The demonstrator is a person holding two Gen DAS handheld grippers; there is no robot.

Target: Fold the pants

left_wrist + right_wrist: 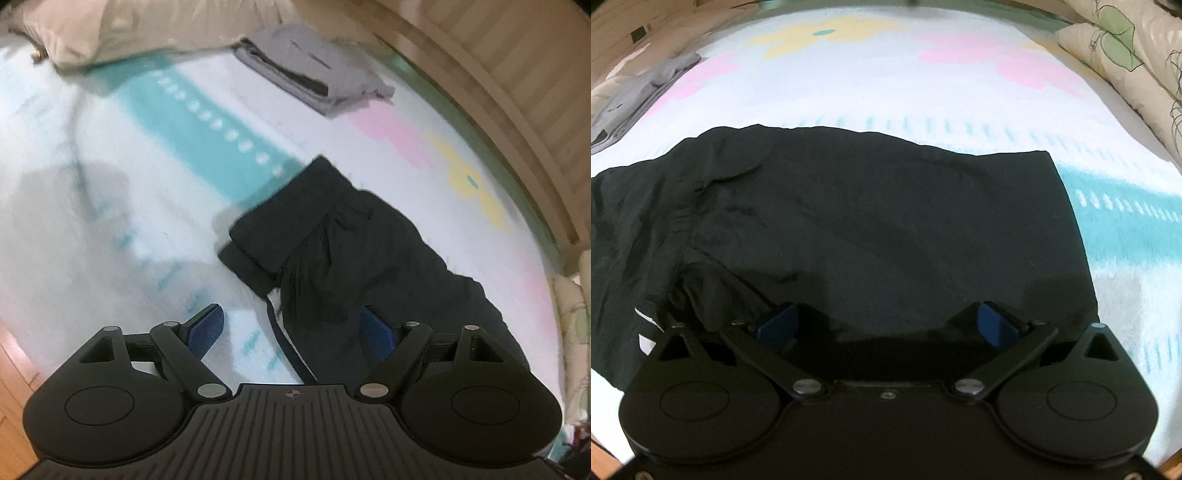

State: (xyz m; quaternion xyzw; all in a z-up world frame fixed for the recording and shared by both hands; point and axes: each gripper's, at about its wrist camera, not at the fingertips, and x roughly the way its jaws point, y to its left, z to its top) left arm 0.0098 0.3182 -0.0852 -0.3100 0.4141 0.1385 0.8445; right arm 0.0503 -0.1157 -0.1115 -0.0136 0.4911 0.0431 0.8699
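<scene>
Down at the bottom of the left wrist view, the left gripper has its jaws spread wide with nothing pinched. One blue pad sits over bare bed sheet, the other over the dark cloth, so it looks lined up to straddle the near edge. The black pants run from mid-frame toward the lower right, with a leg end doubled back on itself at the middle and a bit of white stripe peeking out near the bottom, so I'd guess the fold is only partly done. A folded grey garment is parked at the top, well apart, probably the finished pile, with a pillow in the upper left. Over in the right wrist view, the right gripper is also wide open and empty, hovering low over the pants, which fill the middle of the frame lying fairly flat. My read is that it's picking a spot on the near hem. Patterned pillows sit in the upper right.
</scene>
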